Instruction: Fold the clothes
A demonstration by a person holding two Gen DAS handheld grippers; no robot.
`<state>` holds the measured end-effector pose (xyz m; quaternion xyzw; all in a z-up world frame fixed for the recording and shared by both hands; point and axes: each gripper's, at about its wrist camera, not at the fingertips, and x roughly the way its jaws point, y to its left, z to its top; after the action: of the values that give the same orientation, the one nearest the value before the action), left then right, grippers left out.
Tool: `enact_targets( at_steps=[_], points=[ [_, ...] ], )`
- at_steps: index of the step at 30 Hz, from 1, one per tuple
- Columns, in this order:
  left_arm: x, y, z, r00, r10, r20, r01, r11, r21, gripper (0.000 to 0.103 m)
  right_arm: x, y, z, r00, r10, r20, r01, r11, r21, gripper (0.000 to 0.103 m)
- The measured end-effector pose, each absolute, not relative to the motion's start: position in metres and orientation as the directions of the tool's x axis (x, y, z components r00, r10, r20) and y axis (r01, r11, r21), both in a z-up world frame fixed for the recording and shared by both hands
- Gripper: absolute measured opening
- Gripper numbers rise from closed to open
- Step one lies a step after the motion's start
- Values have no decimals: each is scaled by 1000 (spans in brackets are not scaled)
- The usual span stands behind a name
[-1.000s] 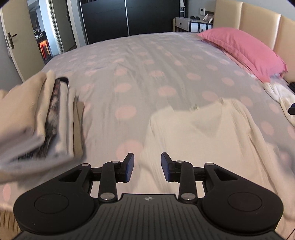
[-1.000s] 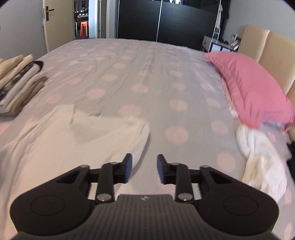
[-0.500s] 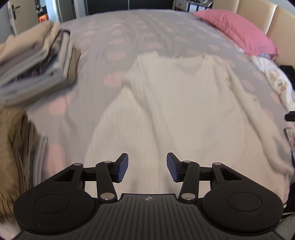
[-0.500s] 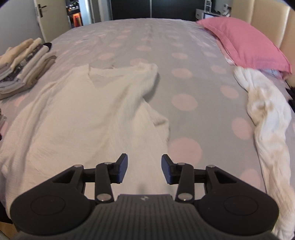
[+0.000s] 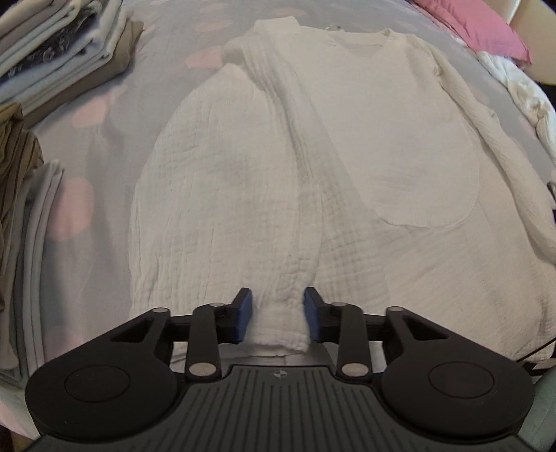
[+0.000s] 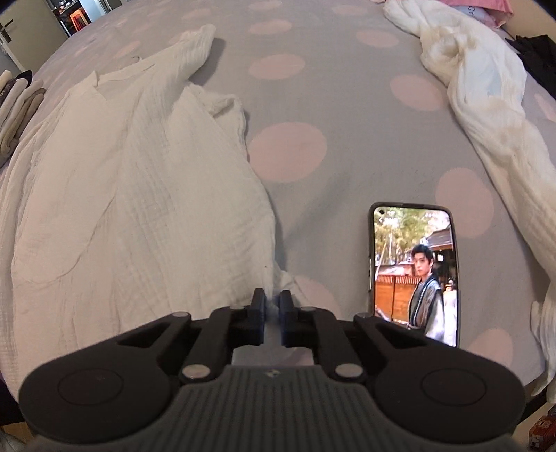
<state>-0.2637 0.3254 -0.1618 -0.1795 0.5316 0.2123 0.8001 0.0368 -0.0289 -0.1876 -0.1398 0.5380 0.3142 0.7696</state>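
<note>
1. A white crinkled top (image 5: 365, 146) lies spread flat on the bed (image 6: 288, 104), neckline at the far end, hem at the near edge by the grippers.
2. The left gripper (image 5: 277, 314) sits low at the near hem. Its jaws stand apart, one on each side of a folded sleeve cuff (image 5: 279, 330) that lies on top of the body of the top; whether the blue pads press the cloth I cannot tell.
3. The right gripper (image 6: 272, 314) is at the top's near right corner. Its jaws are almost together with a thin bit of white cloth in the narrow gap, so it looks pinched on the top's edge.
4. On the left side, stacks of folded clothes (image 5: 59, 59) crowd the edge of the bed; a strip of bare sheet separates them from the top's left edge.
5. On the right side, a phone (image 6: 415, 274) with a lit screen lies face up on the sheet, just beside the right gripper and apart from the top's edge.
6. Farther right, a rumpled white cloth (image 6: 486, 114) runs along the side of the bed, well apart from the top.
7. Between the top's right edge and that cloth the dotted sheet is open, apart from the phone.
8. A pink pillow (image 5: 476, 27) sits at the far right corner.
</note>
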Motion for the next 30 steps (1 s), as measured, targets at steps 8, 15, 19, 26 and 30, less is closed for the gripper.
enact_targets(
  at_steps=[8,15,19,26,30],
  points=[
    [-281,364,-113,440,200,-875,-623,770,-137,8,50,-46,-136,361,378,-853,-579,807,113,8],
    [-293,416,-57,505,290,-813,-704,684,-193,7,92,-51,-84,481,359,-800,-575,818,20,8],
    [-290,459,-18,487,391,-781,-755,638,-151,7,127,-47,-56,544,325,-773,-560,827,-47,8],
    [-289,534,29,351,553,-756,-852,523,-14,7,198,-42,-21,652,220,-725,-494,849,-187,7],
    [-283,570,26,230,610,-758,-886,454,97,6,242,-39,-19,683,155,-714,-446,862,-240,7]
  ],
)
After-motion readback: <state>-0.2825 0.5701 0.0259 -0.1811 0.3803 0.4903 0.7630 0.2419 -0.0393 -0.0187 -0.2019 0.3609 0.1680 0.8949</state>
